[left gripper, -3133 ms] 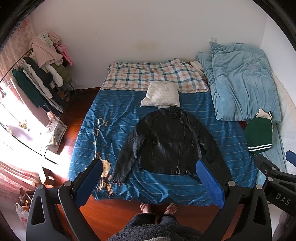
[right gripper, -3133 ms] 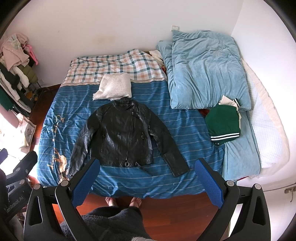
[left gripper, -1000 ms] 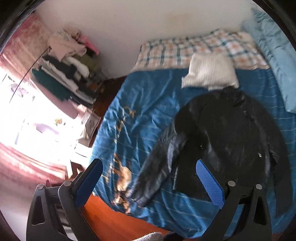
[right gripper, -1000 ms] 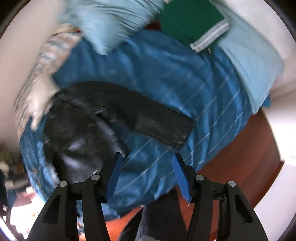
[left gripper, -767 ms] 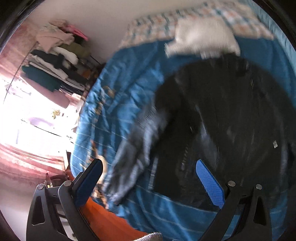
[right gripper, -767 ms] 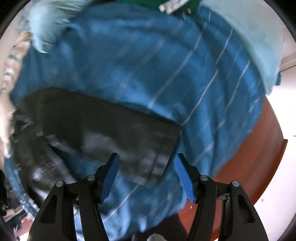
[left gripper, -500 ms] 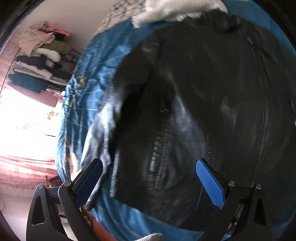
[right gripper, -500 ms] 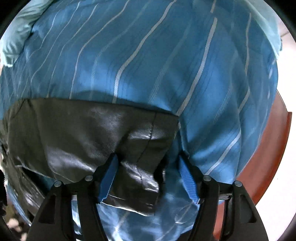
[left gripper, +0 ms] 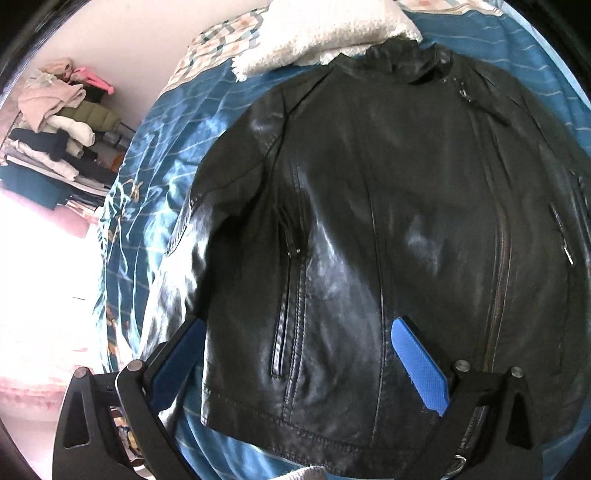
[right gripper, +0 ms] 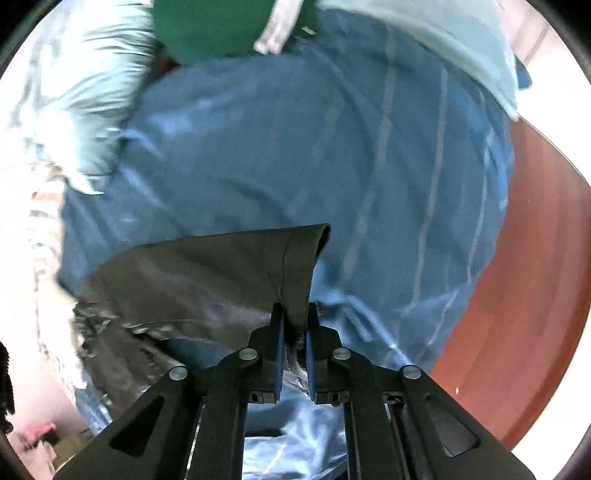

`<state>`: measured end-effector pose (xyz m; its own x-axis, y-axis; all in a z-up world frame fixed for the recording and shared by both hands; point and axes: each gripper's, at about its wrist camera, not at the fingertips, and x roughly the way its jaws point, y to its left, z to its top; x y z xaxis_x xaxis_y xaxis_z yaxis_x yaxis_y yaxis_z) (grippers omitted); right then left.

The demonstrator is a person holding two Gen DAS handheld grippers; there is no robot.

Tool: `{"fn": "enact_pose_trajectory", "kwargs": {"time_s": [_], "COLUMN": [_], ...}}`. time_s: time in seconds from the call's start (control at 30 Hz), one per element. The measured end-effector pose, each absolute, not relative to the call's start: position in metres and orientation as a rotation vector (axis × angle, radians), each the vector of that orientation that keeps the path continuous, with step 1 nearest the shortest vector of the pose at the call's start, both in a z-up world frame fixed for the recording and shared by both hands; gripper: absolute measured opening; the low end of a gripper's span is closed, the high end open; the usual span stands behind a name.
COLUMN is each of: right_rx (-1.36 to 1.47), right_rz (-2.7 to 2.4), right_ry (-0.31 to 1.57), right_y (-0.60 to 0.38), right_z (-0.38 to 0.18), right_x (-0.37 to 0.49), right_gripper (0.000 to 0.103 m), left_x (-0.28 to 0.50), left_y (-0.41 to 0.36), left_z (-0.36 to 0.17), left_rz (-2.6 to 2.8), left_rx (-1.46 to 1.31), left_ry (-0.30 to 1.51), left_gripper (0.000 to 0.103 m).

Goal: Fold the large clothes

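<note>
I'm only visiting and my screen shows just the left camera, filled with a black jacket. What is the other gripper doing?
Observer: The right gripper is closing its jaws on the jacket's sleeve, with the cuff's leather between the pads.
Visitor: Is that sleeve lying flat?
Observer: No, the cuff end stands up off the blue bedspread.
Visitor: Anything else over there?
Observer: A green garment with a pale stripe lies at the far side of the bed.

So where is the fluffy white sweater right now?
In the left wrist view the white sweater lies at the top of the picture on the blue bedspread, just past the black jacket collar, near the checked bedding.
</note>
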<state>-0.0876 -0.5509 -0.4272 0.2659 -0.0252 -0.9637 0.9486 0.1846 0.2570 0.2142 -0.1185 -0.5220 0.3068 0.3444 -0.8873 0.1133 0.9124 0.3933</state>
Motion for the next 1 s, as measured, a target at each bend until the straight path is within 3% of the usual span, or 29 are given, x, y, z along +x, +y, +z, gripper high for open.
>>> {"fn": "enact_pose_trajectory", "kwargs": {"time_s": [0.2, 0.4, 0.53, 0.73, 0.9, 1.0], "right_rx": [1.12, 0.982, 0.904, 0.71, 0.395, 0.29], "right_rz": [-0.727, -0.453, -0.27, -0.007, 0.133, 0.191], "right_ry": [0.924, 0.924, 1.013, 1.207, 1.355, 1.453], "right_y": [-0.554, -0.481, -0.389, -0.204, -0.066, -0.036], "right_z": [-0.359, -0.312, -0.341, -0.436, -0.518, -0.56], "right_x": [0.003, 0.149, 0.259, 0.395, 0.431, 0.431], "right_gripper": [0.009, 0.009, 0.008, 0.008, 0.008, 0.015], "left_x": [0.228, 0.251, 0.255, 0.243, 0.226, 0.215], "left_y": [-0.093, -0.027, 0.027, 0.096, 0.137, 0.154], "left_z": [-0.517, -0.513, -0.512, -0.508, -0.513, -0.52], "left_rz": [0.185, 0.32, 0.417, 0.518, 0.596, 0.622], "left_rx": [0.375, 0.283, 0.233, 0.221, 0.193, 0.156], "left_ry": [1.269, 1.276, 1.279, 1.267, 1.292, 1.335], "left_gripper": [0.103, 0.103, 0.103, 0.103, 0.103, 0.103]}}
